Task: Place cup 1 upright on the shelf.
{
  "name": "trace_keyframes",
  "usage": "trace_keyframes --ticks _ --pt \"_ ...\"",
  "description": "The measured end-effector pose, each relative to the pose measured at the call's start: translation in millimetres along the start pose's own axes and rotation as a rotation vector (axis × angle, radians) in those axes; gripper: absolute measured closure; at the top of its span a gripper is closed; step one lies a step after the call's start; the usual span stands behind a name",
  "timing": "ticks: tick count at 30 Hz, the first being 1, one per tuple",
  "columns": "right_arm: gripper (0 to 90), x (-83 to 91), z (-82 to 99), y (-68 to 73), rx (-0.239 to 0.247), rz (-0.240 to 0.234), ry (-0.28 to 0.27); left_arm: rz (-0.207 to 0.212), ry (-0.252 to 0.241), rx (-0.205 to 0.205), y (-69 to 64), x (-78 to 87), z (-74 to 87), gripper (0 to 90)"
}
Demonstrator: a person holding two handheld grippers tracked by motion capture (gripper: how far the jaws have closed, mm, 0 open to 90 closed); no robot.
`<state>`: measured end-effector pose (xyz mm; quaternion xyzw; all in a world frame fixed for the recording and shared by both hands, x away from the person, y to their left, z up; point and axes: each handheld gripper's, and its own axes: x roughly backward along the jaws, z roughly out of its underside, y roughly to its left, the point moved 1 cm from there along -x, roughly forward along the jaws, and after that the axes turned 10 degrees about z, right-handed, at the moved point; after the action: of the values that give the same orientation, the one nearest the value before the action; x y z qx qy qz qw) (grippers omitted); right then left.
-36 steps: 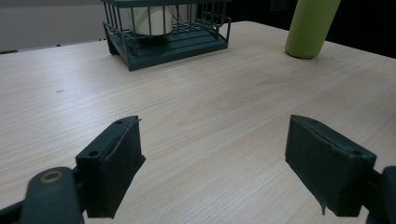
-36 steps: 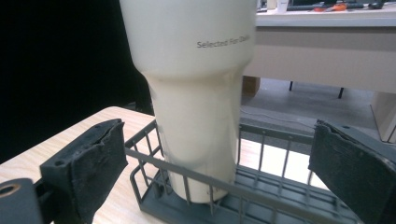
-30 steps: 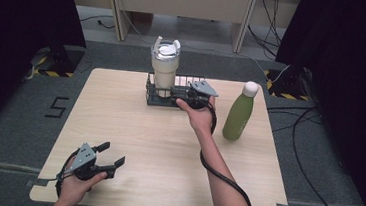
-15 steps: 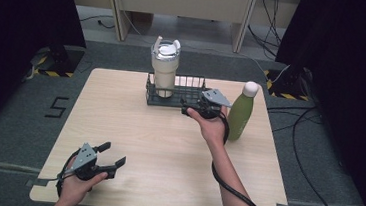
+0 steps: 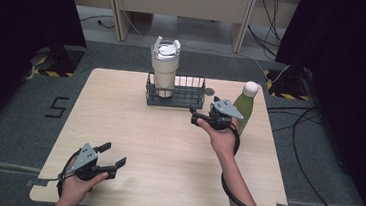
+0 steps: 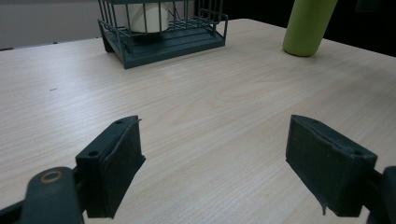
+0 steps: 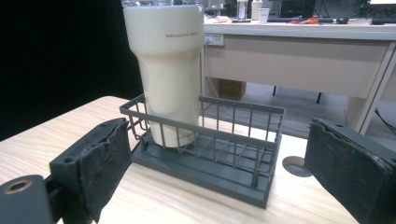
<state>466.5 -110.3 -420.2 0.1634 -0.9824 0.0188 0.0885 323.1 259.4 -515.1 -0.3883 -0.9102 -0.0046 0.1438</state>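
Tumbler (image 5: 164,67) in rack (image 5: 181,99) left end, table (image 5: 166,152) far side; bottle (image 5: 244,104) right of rack

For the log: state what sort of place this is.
Probably a lab or recording room: dark curtains flank the table, cables trail over grey carpet, and office desks stand behind.

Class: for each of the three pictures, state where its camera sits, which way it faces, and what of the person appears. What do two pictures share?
High view: above the near edge, facing forward and down on the pale wooden table; both forearms, left gripper, right gripper.
Left gripper view: low over the table, facing the dark wire rack and green bottle; open jaws.
Right gripper view: facing the rack holding a cream tumbler; open jaws.
Shared: rack, tumbler.
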Motion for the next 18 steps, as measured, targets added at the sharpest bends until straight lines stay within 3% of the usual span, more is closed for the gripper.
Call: trace_keyframes --ticks 18 --pt "8.5 42.4 17.7 -19.1 0.028 0.026 -0.006 -0.004 0.007 -0.005 -0.6 -1.2 0.5 17.8"
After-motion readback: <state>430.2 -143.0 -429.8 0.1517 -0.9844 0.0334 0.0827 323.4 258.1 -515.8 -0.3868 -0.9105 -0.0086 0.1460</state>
